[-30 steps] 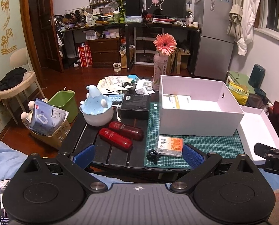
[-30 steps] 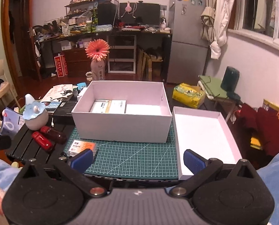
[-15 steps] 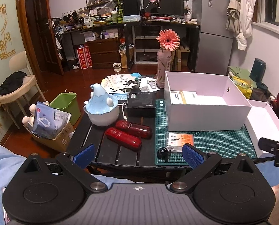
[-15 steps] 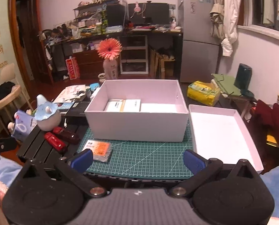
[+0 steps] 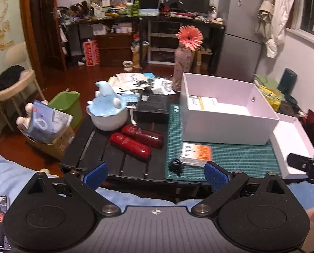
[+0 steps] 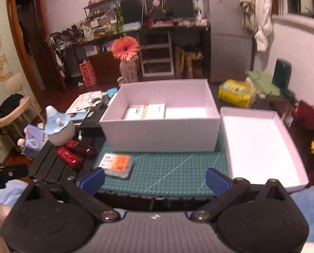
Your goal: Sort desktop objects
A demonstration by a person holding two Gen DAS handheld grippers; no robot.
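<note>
A grey fridge (image 5: 239,31) is seen at the back wall; left of it a cluttered desk (image 5: 136,16) is set, and far left of it a chair (image 5: 13,84) is draped with dark cloth

Dim, warm indoor light is cast from above — colours are pushed toward red. Straight lines are bent at the fisheye edges, corners are blackened, and the right wrist view is smeared by motion blur.

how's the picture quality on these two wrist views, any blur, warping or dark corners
Left wrist view: fairly sharp up close; the two glossy red cases show small highlights; fisheye bows the room edges, and the corners go black. Right wrist view: softer, smeared toward the right edge; print on the orange-and-white packet is unreadable, and the white open box has bent walls.
</note>
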